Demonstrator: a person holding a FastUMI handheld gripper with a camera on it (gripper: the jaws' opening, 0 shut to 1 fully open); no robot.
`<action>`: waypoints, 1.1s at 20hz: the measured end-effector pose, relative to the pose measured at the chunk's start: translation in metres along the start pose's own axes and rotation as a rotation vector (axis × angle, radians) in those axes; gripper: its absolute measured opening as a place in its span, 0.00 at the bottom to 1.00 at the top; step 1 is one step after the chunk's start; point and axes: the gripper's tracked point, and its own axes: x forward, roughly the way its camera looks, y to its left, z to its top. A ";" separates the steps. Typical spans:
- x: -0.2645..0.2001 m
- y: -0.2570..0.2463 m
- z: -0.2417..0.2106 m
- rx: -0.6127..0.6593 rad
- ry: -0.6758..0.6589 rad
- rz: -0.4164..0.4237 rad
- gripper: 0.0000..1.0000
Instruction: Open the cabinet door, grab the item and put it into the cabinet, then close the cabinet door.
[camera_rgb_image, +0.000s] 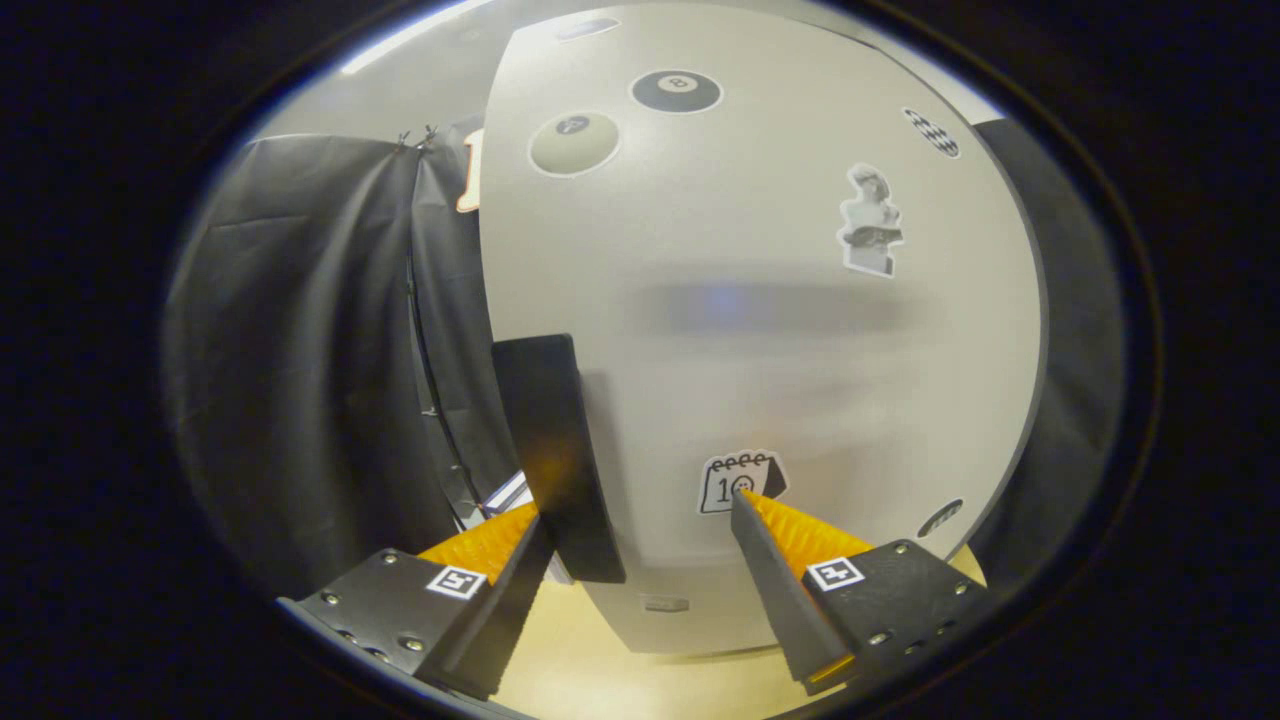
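Pale grey cabinet door stands closed, directly ahead of the claw and very close to it. Its face carries stickers: two billiard balls near the top, a small bust figure toward the right, a calendar sticker low down, and a checkered one at the upper right edge.

Dark vertical handle sits along the door's left edge. It lies between the two fingers, just inside the left finger; whether that finger touches it I cannot tell. The right fingertip reaches the calendar sticker, well apart from the handle.

Claw state: released, fingers spread wide, nothing clamped.

Light wooden tabletop shows below the door, between the finger bases. Black cloth hangs to the left of the cabinet, and more of it to the right. Item to be stowed: cannot be identified here.
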 end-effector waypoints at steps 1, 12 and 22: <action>0.001 0.001 0.001 0.003 0.001 -0.002 1.00; 0.004 0.002 0.001 0.022 0.004 0.004 1.00; -0.011 -0.004 0.016 0.011 -0.066 0.004 1.00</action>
